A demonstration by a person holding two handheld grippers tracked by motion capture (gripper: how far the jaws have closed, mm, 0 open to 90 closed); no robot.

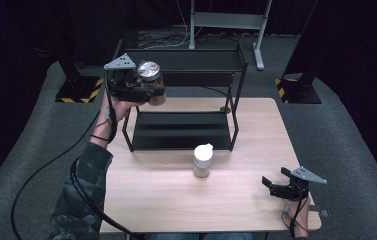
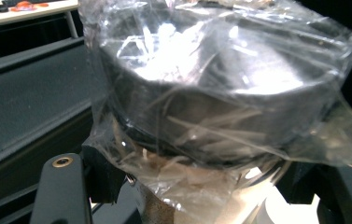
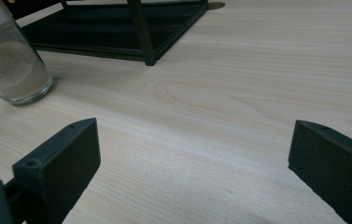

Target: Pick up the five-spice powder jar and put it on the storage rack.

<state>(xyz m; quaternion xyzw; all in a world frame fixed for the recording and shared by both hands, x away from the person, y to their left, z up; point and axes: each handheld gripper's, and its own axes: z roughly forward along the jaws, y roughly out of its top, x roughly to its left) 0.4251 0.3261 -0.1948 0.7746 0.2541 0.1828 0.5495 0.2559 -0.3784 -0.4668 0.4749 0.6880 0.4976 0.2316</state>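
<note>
Up at the rack's (image 1: 186, 95) left end, the left gripper (image 1: 141, 87) holds a brown jar (image 1: 151, 80) with a plastic-wrapped lid (image 2: 211, 84), fingers clamped on its body below the lid. The jar stands upright, level with the top shelf (image 1: 186, 59) and just left of it, so the placing move looks to run rightward. Well right of the rack, the right gripper (image 1: 278, 186) rests low over the surface (image 1: 176, 200), fingers (image 3: 61, 163) wide and empty; a white-capped jar (image 1: 202, 160) stands before the rack.

High view: above the near edge, looking forward and down over the light wooden table (image 1: 176, 195).
Left gripper view: pressed close to a plastic-wrapped dark-lidded jar (image 2: 211, 93).
Right gripper view: low over the table, sharing the black metal two-tier rack (image 3: 117, 28) with the high view.
</note>
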